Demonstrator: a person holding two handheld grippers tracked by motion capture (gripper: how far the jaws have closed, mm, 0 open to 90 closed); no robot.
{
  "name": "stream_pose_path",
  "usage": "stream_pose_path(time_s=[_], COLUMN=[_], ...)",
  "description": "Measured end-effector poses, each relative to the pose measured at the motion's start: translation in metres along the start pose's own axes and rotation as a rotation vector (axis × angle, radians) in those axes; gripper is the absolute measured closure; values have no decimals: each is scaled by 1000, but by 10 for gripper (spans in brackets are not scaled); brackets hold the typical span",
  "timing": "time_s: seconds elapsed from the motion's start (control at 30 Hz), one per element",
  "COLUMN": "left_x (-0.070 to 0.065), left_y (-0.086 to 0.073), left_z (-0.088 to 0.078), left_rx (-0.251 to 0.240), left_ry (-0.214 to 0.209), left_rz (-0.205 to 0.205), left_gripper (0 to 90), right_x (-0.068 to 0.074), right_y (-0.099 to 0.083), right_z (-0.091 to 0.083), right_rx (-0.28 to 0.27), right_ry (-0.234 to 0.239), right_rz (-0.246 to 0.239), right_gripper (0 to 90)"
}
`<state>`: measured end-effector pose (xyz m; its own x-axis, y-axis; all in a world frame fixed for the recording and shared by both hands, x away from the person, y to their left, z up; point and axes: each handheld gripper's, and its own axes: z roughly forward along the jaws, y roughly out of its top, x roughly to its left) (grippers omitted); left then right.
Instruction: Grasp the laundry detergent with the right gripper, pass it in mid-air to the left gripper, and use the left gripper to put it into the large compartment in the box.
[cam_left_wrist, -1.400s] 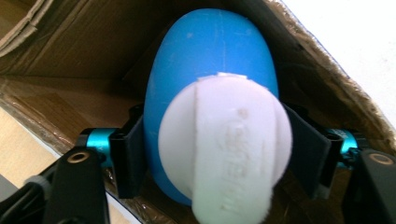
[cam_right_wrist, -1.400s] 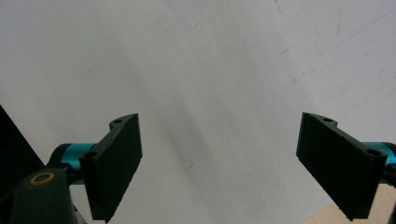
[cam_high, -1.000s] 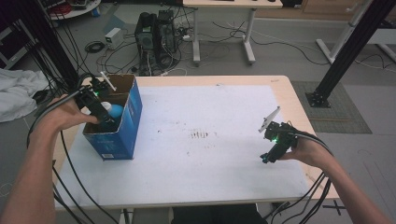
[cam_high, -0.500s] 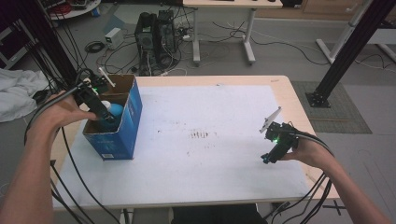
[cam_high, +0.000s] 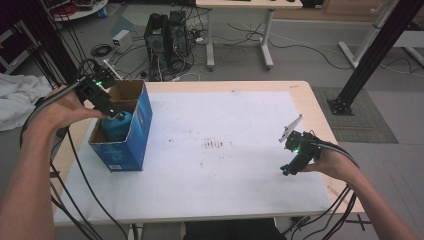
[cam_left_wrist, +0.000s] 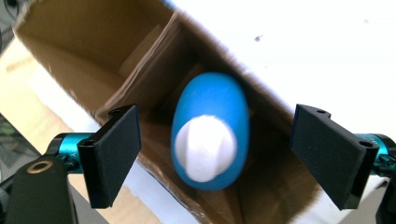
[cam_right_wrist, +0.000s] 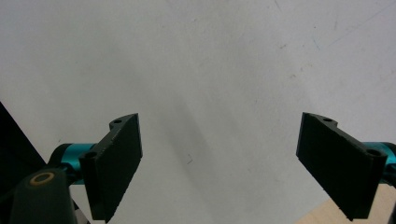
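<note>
An open blue cardboard box (cam_high: 131, 135) stands on the table's left side. Inside it a blue bottle with a white cap (cam_left_wrist: 210, 130) stands upright, its top (cam_high: 118, 126) showing in the high view. My left gripper (cam_high: 109, 106) hangs over the box opening, open, its pads (cam_left_wrist: 114, 154) wide apart on either side of the bottle and not touching it. My right gripper (cam_high: 292, 167) is low over the white table cover at the right, open, with nothing between its pads (cam_right_wrist: 116, 161).
A white sheet (cam_high: 225, 150) covers most of the wooden table (cam_high: 310, 95), with small dark marks (cam_high: 215, 144) at its middle. Cables trail from both grippers off the near edge. Computer towers (cam_high: 167, 30) and a desk stand on the floor beyond.
My left gripper has drawn up and back from the box, leaving the blue bottle inside. The right gripper has stayed where it was.
</note>
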<state>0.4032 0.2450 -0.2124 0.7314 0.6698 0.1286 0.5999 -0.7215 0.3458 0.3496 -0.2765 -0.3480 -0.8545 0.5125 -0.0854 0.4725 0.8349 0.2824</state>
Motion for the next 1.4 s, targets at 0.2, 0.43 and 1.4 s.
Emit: stream_pose_path(time_s=[0.2, 0.43, 1.4], left_x=[-18, -46, -130], left_y=[22, 48, 90], left_z=[-24, -37, 59], left_rx=[-34, -52, 12], left_ry=[17, -4, -99], left_rz=[89, 196, 335], left_gripper=[166, 166, 166], right_x=[1, 0, 1], right_y=[1, 2, 8], right_z=[-1, -2, -9], right_rx=[8, -23, -24], right_ry=[3, -6, -19], right_rz=[2, -12, 12], right_gripper=[135, 135, 135])
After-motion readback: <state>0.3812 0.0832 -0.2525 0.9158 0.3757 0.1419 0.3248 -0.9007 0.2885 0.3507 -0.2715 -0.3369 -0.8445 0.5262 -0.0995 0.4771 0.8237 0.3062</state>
